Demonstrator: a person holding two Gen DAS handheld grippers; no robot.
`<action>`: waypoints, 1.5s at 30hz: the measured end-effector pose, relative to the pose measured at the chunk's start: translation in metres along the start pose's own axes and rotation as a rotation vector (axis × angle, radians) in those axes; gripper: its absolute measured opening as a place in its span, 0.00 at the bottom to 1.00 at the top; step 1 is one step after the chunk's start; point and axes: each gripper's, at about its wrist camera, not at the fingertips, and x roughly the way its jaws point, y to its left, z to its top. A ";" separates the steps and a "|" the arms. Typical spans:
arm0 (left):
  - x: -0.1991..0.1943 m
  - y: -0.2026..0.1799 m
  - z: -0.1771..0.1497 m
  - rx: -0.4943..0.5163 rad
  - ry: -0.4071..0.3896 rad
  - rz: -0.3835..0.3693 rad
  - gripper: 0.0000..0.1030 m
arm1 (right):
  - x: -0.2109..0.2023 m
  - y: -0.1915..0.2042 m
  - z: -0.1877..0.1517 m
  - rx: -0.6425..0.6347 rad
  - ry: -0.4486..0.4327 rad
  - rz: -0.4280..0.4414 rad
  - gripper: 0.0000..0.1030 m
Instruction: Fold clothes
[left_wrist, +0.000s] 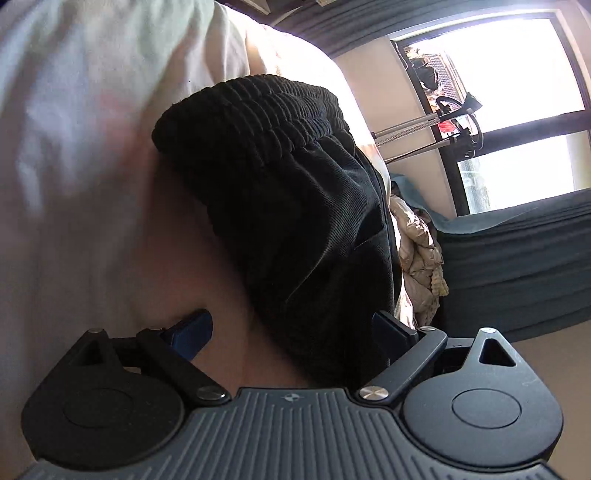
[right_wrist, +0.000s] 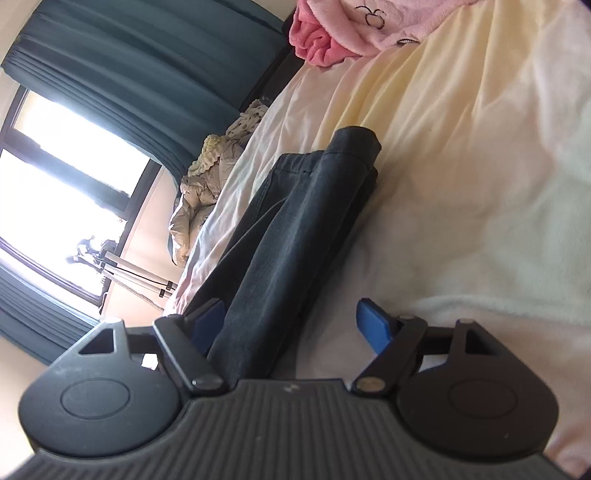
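Trousers (left_wrist: 295, 206) lie between the spread fingers of both the left gripper (left_wrist: 291, 332) and right gripper (right_wrist: 295, 325); pinching likely comes next, then folding across the bed (right_wrist: 461, 166).

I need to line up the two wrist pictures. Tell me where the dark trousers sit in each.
Left wrist: the dark trousers fill the centre, waistband at the top, running down between the open claw's fingers.
Right wrist: the trousers lie folded in the centre, reaching the claw.
Shared landmark: the beige jacket by the bed's edge.

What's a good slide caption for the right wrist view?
Open right gripper straddles folded dark trousers on a cream bedsheet, pink blanket beyond.
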 end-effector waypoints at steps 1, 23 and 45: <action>0.007 0.001 0.005 -0.003 -0.009 -0.004 0.90 | 0.009 0.000 0.000 0.000 0.004 0.015 0.73; -0.035 -0.053 0.040 0.065 -0.139 0.068 0.17 | -0.013 0.110 0.039 -0.120 -0.245 -0.063 0.09; -0.142 -0.076 -0.052 0.597 -0.210 0.287 0.84 | -0.115 -0.053 -0.032 0.238 -0.077 -0.064 0.26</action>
